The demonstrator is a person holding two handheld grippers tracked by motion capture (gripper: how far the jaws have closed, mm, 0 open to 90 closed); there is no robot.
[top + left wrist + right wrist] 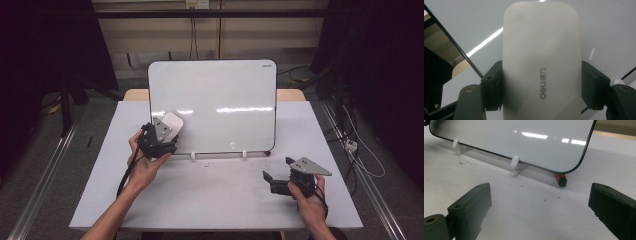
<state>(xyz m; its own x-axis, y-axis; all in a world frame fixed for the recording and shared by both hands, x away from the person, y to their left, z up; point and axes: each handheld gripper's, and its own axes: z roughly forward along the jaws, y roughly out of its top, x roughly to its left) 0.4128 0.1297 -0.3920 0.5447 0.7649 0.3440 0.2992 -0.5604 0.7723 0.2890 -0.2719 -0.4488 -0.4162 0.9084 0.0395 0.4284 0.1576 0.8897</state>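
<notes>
White plastic eraser [541, 65], oblong with rounded corners, grey "deli" lettering on its back: I hold it clamped between the two black jaws of my left gripper [159, 137], one pad pressing on each long side, as the left gripper view shows at lower centre. In the high view the eraser [172, 122] sits left of centre of the frame, its face laid against the lower left part of the whiteboard [220, 100]. Whiteboard: glossy white, thin dark edge, rounded corners, propped at a slant on the table [210, 200] at centre frame, its surface blank with strips of reflected light. Two small white clips [515, 162] carry its lower edge; a small red and black piece [561, 180] lies on the table just under its lower corner, right of centre in the right gripper view. Table: matt white top, faint dark specks near the clips, a wooden edge showing behind the board at upper centre. My right gripper [280, 182] rests at the lower right of the high view, well apart from the board, grey three-cornered plate on top, jaws spread wide with nothing between them; the right gripper view shows bare table in the gap. A black cable trails from my left gripper toward the bottom left of the frame. Surroundings: dark floor, metal rails to either side.
</notes>
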